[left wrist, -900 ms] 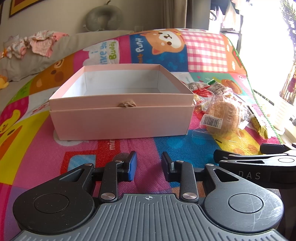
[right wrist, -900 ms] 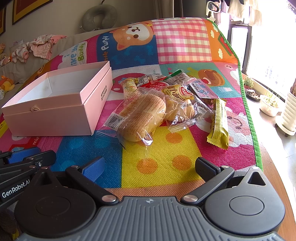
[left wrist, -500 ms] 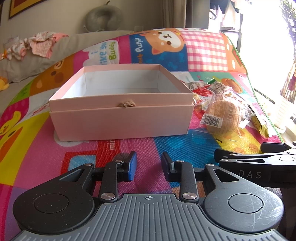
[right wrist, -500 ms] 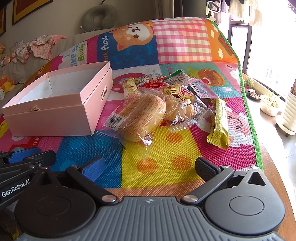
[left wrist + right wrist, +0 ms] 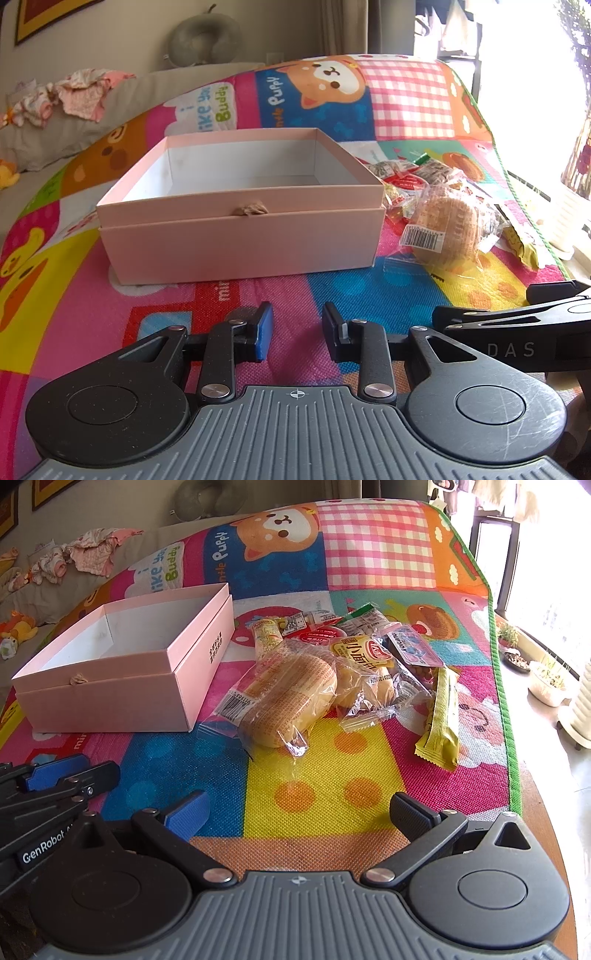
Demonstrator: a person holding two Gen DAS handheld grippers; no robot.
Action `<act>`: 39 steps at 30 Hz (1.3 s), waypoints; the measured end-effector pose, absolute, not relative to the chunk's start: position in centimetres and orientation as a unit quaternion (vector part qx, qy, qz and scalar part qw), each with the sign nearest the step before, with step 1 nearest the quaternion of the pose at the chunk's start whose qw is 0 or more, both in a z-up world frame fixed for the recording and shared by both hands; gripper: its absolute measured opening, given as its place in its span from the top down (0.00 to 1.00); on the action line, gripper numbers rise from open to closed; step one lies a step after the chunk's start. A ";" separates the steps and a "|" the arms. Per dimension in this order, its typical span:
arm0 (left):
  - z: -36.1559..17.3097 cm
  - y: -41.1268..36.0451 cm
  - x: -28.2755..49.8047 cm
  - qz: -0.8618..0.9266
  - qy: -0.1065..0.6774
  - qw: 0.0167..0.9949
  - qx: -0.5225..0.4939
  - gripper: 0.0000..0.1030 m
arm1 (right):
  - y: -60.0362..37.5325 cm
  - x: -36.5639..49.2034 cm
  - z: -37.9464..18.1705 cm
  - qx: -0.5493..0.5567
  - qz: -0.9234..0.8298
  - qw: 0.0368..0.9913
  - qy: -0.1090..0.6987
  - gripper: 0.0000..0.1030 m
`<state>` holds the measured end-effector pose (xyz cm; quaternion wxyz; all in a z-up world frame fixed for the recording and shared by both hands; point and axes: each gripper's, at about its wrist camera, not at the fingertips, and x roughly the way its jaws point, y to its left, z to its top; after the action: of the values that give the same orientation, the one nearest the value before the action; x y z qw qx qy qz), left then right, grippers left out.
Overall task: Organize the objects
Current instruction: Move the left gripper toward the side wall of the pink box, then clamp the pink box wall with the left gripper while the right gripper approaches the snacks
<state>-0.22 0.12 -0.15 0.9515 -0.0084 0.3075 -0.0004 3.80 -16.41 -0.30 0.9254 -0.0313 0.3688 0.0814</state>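
An open pink box (image 5: 240, 236) (image 5: 110, 686) sits on the colourful play mat, its inside bare. Right of it lies a heap of wrapped snacks: a large bagged bread (image 5: 291, 698) (image 5: 443, 229) in front, a smaller bun pack (image 5: 365, 672), a yellow stick packet (image 5: 441, 720) and several small packets behind. My left gripper (image 5: 297, 332) hovers low in front of the box, open with a narrow gap and nothing between the fingers. My right gripper (image 5: 295, 812) stands wide open, short of the bread, holding nothing.
The mat (image 5: 317, 775) ends in a green border (image 5: 506, 701) at the right, with a wooden edge beyond. Plant pots (image 5: 546, 679) stand on the floor by the window. A grey sofa (image 5: 110, 99) with clothes and a neck pillow lies behind.
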 end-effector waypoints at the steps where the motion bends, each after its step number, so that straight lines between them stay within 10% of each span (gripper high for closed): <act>1: -0.1 0.3 -0.3 -0.003 0.307 0.952 -0.011 0.68 | -16.3 3.8 -0.3 -0.029 0.077 0.925 0.371 0.00; 22: 10.2 11.4 4.1 0.025 0.276 0.960 -0.034 0.67 | -16.8 6.3 2.4 -0.037 0.148 0.871 0.467 0.00; 29: 7.0 14.7 13.5 0.035 0.374 0.926 -0.042 0.66 | -18.5 5.8 10.0 -0.061 0.103 0.947 0.299 0.00; 39: 3.9 15.3 16.5 0.025 0.416 0.907 -0.055 0.72 | -19.2 9.6 5.9 0.010 0.109 0.920 0.376 0.00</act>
<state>16.45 15.29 3.92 0.9074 -0.0554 0.4158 0.0246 9.65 -19.17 5.95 0.9202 0.0100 0.3757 0.1093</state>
